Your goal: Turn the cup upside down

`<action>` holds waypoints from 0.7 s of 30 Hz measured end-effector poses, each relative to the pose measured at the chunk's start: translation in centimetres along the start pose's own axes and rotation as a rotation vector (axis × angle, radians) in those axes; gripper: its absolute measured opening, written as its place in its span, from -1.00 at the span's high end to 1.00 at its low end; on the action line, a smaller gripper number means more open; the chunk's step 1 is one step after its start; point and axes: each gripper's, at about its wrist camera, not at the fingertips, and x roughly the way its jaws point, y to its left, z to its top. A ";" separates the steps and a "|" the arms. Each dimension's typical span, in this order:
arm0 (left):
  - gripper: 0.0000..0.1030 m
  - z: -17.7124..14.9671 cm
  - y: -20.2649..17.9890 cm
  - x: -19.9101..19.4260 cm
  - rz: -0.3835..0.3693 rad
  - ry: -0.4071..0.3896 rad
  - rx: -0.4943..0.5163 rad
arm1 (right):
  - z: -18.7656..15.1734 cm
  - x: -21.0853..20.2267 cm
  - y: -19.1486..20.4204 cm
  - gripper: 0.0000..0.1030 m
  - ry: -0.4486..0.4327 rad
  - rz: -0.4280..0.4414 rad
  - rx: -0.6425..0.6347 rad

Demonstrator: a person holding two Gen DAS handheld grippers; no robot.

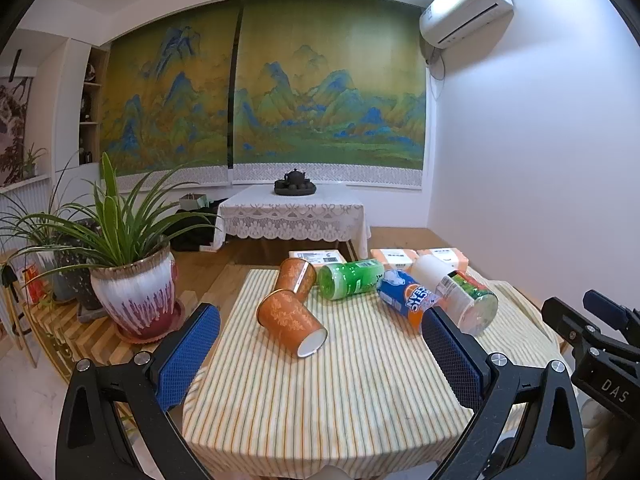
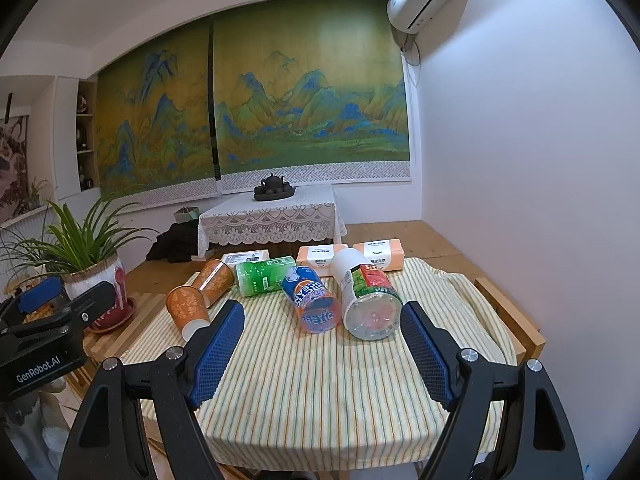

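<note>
Two orange patterned paper cups lie on their sides on the striped tablecloth (image 1: 320,400). The nearer cup (image 1: 290,322) has its white base toward me; it also shows in the right wrist view (image 2: 188,310). The farther cup (image 1: 296,276) lies behind it, also seen in the right wrist view (image 2: 216,278). My left gripper (image 1: 320,350) is open and empty, just short of the nearer cup. My right gripper (image 2: 322,344) is open and empty, near the lying bottles.
A green bottle (image 1: 352,282), a blue-orange bottle (image 1: 406,298) and a clear bottle with a red-green label (image 1: 460,296) lie on the cloth. Orange packs (image 2: 348,258) sit behind. A potted plant (image 1: 132,292) stands left. A white wall is on the right.
</note>
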 end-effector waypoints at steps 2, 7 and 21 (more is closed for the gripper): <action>-0.99 0.0 0.0 0.0 0.000 0.001 0.000 | 0.0 -0.1 0.0 -0.50 -0.001 0.000 0.001; -0.99 0.1 0.1 0.1 -0.001 0.002 -0.003 | 0.1 0.0 0.1 -0.61 -0.007 0.001 0.000; -0.99 -0.4 0.6 1.7 -0.012 0.043 -0.008 | 0.3 1.2 -0.3 -0.61 0.014 0.007 -0.009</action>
